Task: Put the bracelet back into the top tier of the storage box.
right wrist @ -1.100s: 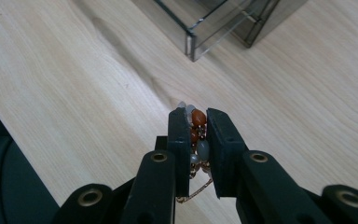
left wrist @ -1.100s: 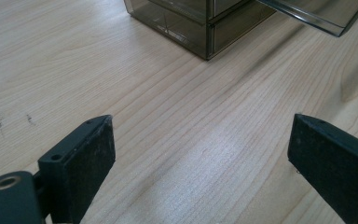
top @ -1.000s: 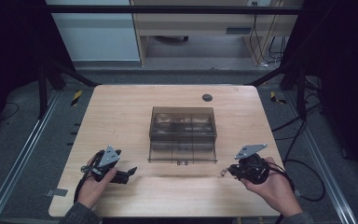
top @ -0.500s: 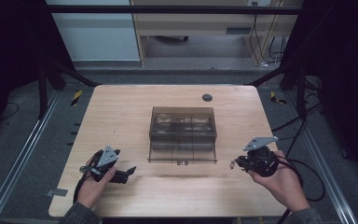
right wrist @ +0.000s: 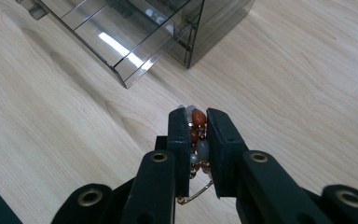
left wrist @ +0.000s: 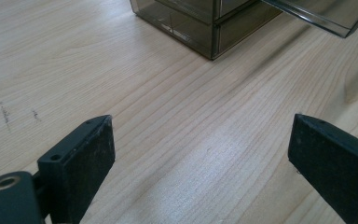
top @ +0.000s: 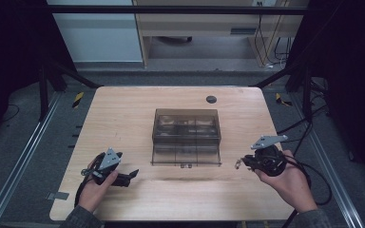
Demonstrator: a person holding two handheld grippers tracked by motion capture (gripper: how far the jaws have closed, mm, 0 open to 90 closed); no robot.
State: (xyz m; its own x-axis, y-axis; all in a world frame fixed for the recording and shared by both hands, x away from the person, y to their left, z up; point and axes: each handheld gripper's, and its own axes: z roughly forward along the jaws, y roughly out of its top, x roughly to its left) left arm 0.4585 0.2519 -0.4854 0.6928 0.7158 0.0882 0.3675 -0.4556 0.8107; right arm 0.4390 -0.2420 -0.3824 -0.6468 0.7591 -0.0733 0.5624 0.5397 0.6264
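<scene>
Right gripper (right wrist: 196,140) clamped nearly shut on a beaded bracelet (right wrist: 197,133), just off the drawer box's (top: 186,135) front right corner. Probably light, floppy, slippery beads, so best pinched across the strand. Left gripper (left wrist: 200,154) wide open, holding nothing.

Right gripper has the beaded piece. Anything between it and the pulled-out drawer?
Nothing visible does. The right gripper is shut on the beaded bracelet, and bare table lies between it and the open drawer of the smoky plastic box. The drawer's front wall faces it.
</scene>
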